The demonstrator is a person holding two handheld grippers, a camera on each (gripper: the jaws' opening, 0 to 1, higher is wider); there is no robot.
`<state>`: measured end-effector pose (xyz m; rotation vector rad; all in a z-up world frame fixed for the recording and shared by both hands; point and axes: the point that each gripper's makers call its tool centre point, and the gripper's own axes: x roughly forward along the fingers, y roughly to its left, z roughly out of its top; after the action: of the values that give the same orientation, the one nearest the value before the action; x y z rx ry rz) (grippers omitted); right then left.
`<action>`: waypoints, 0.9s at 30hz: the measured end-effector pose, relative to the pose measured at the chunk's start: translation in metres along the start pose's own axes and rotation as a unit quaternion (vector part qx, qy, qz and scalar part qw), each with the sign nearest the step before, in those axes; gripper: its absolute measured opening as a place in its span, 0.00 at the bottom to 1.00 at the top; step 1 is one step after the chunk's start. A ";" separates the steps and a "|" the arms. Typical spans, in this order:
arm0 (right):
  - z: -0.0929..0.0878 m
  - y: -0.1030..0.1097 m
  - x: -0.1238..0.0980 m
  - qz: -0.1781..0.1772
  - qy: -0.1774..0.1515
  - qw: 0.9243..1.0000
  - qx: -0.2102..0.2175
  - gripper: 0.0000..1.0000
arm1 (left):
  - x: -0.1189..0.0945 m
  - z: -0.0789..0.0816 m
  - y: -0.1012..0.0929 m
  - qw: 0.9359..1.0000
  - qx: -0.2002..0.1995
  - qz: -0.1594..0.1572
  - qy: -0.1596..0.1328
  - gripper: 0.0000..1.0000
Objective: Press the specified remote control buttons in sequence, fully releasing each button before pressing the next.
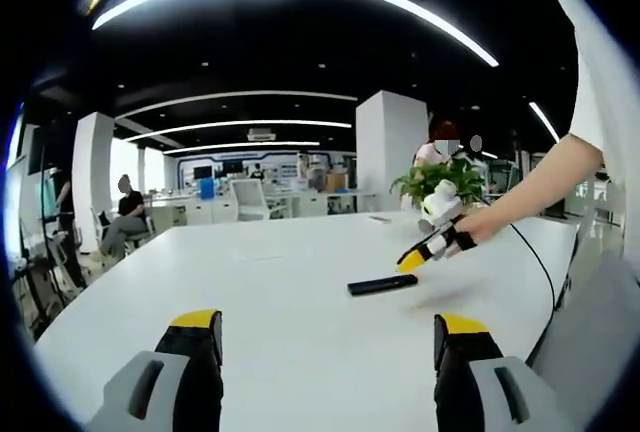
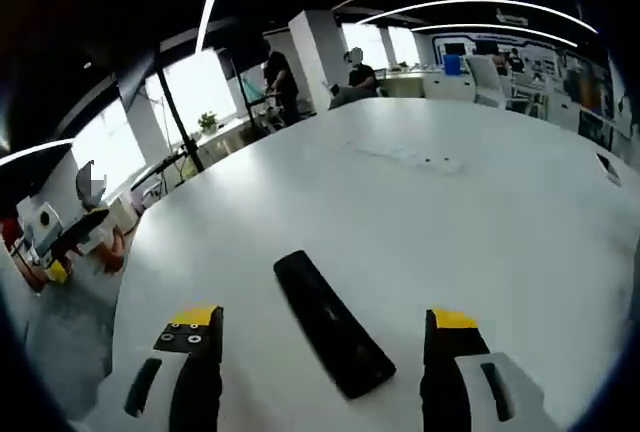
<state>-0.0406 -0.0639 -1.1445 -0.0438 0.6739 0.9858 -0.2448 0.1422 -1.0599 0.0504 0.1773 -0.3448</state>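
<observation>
The black remote control [image 2: 332, 324] lies flat on the white table [image 2: 430, 212], apart from anything else on it. In the right gripper view it sits between the right gripper [image 2: 318, 337]'s two yellow-tipped jaws, running on a slant from near the left jaw toward the right one; the jaws stand wide apart and clear of it, holding nothing, and I cannot tell how high they hang above it. In the left gripper view the same remote control [image 1: 382, 285] is a small dark bar well out on the table [image 1: 280, 302], far ahead of the left gripper [image 1: 328, 337], whose jaws are also spread wide and grip nothing. That view also catches the right gripper [image 1: 413, 261] from outside, held in a person's hand [image 1: 478, 225], its yellow tip just beside the remote's far end. A potted plant [image 1: 437, 181] stands behind the hand. A seated person [image 1: 124, 218] is at the table's far side.
</observation>
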 end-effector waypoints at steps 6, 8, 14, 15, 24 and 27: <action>0.005 0.010 -0.021 -0.042 -0.043 0.998 -0.028 0.98 | 0.000 0.001 -0.001 1.000 0.000 -0.001 -0.002 0.93; 0.004 0.016 -0.030 -0.050 -0.058 0.997 -0.017 0.99 | -0.001 0.002 0.000 1.000 -0.001 0.000 -0.004 0.93; 0.008 0.040 -0.054 -0.057 -0.097 0.994 -0.012 0.99 | -0.001 0.001 0.000 1.000 0.004 0.000 -0.002 0.93; 0.007 0.044 -0.058 -0.058 -0.100 0.993 -0.012 0.99 | -0.001 0.001 0.000 1.000 0.004 0.000 -0.002 0.93; 0.005 0.079 -0.101 -0.090 -0.169 0.981 0.032 0.99 | -0.002 0.002 0.001 1.000 0.005 0.004 -0.003 0.92; -0.001 0.088 -0.116 -0.110 -0.174 0.978 0.026 0.99 | -0.002 0.002 0.001 1.000 0.006 0.002 -0.003 0.92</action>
<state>-0.1526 -0.1016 -1.0594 0.0976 0.3626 0.7383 -0.2459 0.1432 -1.0577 0.0616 0.1690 -0.3415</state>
